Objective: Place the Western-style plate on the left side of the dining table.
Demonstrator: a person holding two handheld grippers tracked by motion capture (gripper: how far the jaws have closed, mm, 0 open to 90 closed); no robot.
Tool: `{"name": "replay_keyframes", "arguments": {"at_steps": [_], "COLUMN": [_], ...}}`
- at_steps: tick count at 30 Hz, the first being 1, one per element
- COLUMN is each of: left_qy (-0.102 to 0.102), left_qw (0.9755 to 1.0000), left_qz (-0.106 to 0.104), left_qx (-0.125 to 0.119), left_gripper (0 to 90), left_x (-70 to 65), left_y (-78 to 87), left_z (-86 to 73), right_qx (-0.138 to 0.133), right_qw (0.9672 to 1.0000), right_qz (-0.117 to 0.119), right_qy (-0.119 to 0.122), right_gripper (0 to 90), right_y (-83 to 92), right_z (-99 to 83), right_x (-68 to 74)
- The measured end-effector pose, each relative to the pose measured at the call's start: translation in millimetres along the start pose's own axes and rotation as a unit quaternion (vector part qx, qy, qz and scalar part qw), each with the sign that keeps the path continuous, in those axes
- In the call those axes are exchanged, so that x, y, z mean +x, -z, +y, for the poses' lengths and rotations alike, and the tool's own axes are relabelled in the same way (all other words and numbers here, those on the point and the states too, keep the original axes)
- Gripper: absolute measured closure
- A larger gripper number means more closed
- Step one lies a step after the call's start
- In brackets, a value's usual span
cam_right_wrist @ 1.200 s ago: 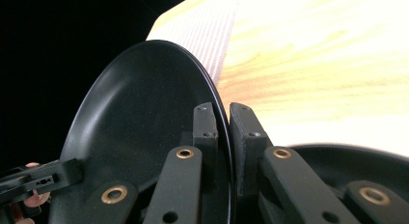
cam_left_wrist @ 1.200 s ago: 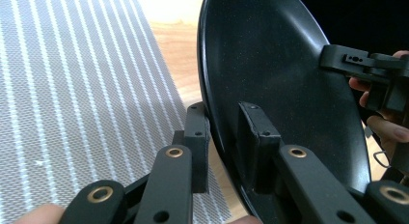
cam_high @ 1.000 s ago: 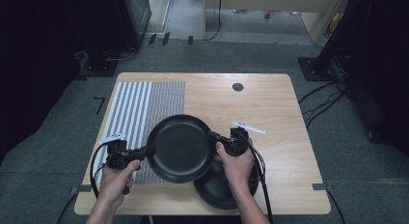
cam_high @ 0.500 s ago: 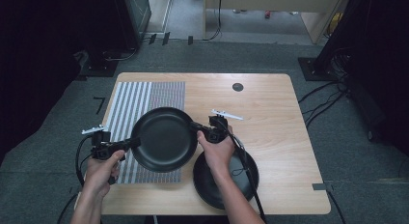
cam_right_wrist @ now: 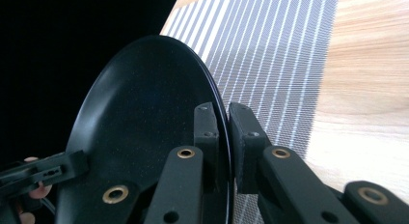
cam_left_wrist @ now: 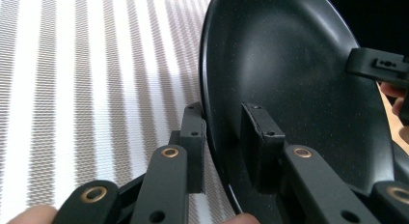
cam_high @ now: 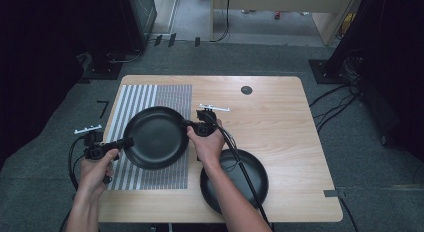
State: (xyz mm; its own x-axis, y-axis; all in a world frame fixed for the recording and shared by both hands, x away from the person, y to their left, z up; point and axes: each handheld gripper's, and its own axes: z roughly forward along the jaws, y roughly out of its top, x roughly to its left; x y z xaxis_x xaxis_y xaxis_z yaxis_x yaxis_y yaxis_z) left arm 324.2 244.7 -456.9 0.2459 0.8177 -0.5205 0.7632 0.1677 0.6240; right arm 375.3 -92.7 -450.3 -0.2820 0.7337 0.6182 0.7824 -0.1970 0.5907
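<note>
Item: left claw (cam_high: 121, 142), at the left edge of the table (cam_high: 280, 117). Jaws were closed on the left rim of the pan (cam_high: 155, 137), one jaw inside the wall, one outside, as my left claw view showed.

Item: mat (cam_high: 172, 94), striped, lying flat on the table's left half. It sat under the pan.

Item: pan, black, empty, carried between both claws over the mat. I could not tell whether it was touching the mat or just above it.

Item: right claw (cam_high: 189, 126), at the pan's right rim. Jaws were clamped on the rim, one each side.

Item: second pan (cam_high: 245, 179), black, resting on the table near its front edge, right of the mat and apart from the first.

Step, as I judged it: a two-claw carry of the pan, placing over the mat.

Next move, as I judged it: lower both sides evenly, keep the rim level, then loosen both claws together so neither side drops.
</note>
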Motion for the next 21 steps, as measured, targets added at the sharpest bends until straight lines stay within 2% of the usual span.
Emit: {"name": "replay_keyframes", "arguments": {"at_steps": [7, 9, 12, 16, 21], "left_qy": [0.023, 0.03, 0.046, 0.055, 0.07], "left_qw": [0.9996, 0.9994, 0.9985, 0.9975, 0.9959], "left_qz": [0.014, 0.018, 0.031, 0.044, 0.055], "left_qx": [-0.005, -0.007, -0.006, -0.011, -0.019], "left_gripper": [73.1, 73.4, 73.5, 73.7, 74.2], "left_x": [15.6, 19.4, 26.8, 33.0, 41.1], "left_y": [-11.7, -15.9, -24.3, -29.5, -36.3], "left_z": [7.4, 9.5, 13.0, 15.4, 16.8], "right_qx": [0.012, 0.012, 0.02, 0.03, 0.033], "right_qw": [0.9999, 0.9999, 0.9997, 0.9994, 0.9992], "right_qz": [-0.003, -0.002, -0.006, 0.0, -0.005], "right_qy": [-0.005, -0.007, -0.015, -0.015, -0.022], "right_gripper": [83.5, 83.6, 83.5, 83.4, 82.8], "right_y": [-25.8, -28.5, -43.9, -57.8, -73.3], "right_z": [8.6, 9.1, 11.7, 15.5, 17.9], "right_x": [-3.0, -4.1, -10.9, -15.3, -19.5]}}
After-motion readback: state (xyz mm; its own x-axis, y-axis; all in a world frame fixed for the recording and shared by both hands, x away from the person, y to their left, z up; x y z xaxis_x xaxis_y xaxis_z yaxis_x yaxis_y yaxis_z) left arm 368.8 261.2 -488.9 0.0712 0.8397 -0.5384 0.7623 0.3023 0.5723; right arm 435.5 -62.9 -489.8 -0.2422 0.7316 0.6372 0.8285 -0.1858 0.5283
